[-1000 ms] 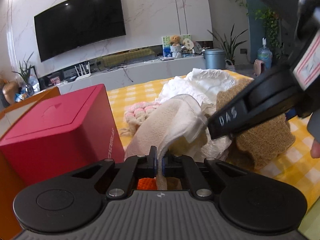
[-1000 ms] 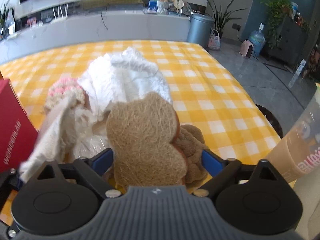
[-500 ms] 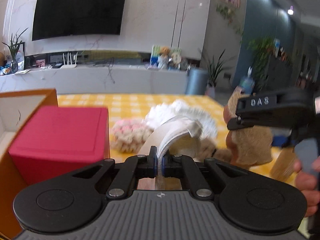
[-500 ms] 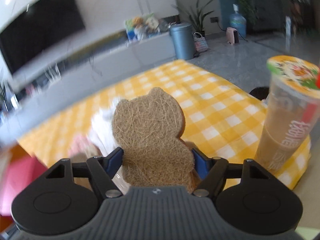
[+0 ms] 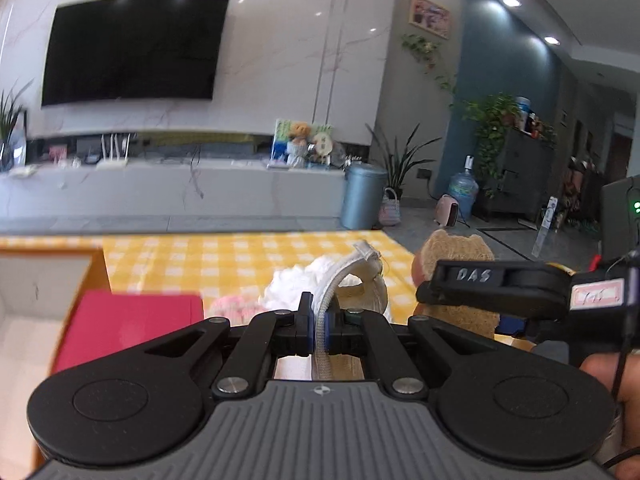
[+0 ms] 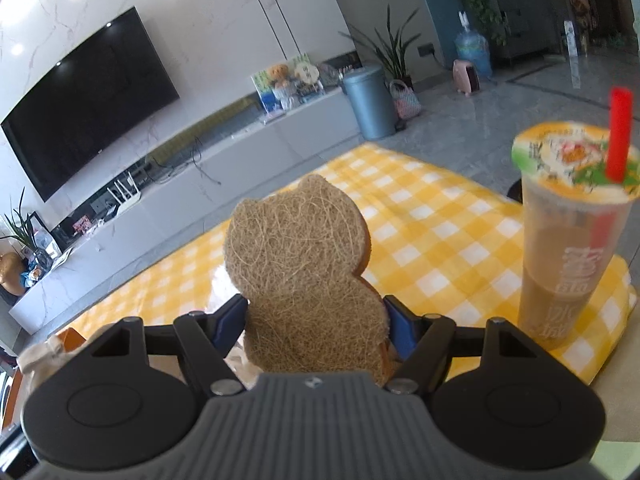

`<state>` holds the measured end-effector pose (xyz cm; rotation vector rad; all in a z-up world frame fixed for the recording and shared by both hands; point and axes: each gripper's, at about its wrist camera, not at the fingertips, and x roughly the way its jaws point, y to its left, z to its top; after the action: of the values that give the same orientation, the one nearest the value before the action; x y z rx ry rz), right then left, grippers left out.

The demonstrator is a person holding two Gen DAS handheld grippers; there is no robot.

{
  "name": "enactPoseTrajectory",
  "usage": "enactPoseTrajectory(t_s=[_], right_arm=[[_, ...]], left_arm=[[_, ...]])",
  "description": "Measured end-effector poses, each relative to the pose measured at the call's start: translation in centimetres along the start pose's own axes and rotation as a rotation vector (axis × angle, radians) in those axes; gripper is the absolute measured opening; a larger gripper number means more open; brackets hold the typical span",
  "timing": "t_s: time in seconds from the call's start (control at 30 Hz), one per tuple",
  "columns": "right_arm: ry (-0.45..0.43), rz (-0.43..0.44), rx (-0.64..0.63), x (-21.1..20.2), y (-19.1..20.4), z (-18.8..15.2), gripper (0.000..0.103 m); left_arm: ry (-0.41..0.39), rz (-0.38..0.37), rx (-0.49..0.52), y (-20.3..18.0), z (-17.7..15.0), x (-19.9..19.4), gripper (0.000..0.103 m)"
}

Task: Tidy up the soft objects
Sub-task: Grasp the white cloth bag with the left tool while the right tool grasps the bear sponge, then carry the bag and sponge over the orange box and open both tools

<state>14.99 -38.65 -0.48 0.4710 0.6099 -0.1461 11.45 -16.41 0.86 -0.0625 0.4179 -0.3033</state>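
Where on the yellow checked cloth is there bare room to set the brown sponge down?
Bare cloth lies between the brown sponge and the drink cup, and on the far side toward the TV bench. It is crowded around the white fluffy pile and red box.

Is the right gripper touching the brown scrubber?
Touching. The right wrist view shows the right gripper with both blue pads pressed on the sides of the brown scrubber.
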Motion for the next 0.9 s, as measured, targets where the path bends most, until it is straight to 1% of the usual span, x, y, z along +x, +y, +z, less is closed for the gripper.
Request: enactPoseTrajectory(t_s=[0.07,0.17,0.23,0.3,0.43,0.6,0.67,0.73,0.8,0.9], right_arm=[[-0.021,0.001,-0.014,-0.8,0.5,0.1,0.072],[-0.038,0.033,-0.007,-1.9,1.1,0.2,0.072],[-0.044,0.066,-0.008,-2.7,1.6,0.3,0.072],[-0.051,0.099,-0.022,-3.5,2.2,0.2,0.072],[-0.057,0.174,-0.042,-5.1,4.3,-0.2,0.072],[-0.079,0.292,-0.111,-8.0,8.7,-1.1,0.072],[-0.083,0.342,-0.139,-9.0,10.8,-1.9,0.072],[-0.075,0.400,-0.167,-9.6,13.0,-2.8,0.072],[-0.050,0.458,-0.205,-9.6,15.4,-3.6,0.072],[-0.011,0.508,-0.252,-9.2,18.7,-5.1,0.072]], left_arm=[[-0.015,0.017,0.017,-0.2,1.0,-0.6,0.005],[-0.028,0.022,0.022,0.5,2.6,-1.7,0.005],[-0.039,0.034,0.027,1.1,3.5,-2.7,0.005],[-0.052,0.064,0.033,1.7,4.2,-4.0,0.005],[-0.089,0.112,0.017,4.4,5.4,-7.3,0.005],[-0.145,0.176,-0.026,8.8,5.8,-11.6,0.005],[-0.152,0.205,-0.042,10.6,5.5,-12.8,0.005],[-0.137,0.227,-0.067,12.4,5.2,-13.5,0.005],[-0.106,0.232,-0.106,14.6,4.9,-14.1,0.005],[-0.103,0.230,-0.177,17.6,4.0,-14.5,0.005]])
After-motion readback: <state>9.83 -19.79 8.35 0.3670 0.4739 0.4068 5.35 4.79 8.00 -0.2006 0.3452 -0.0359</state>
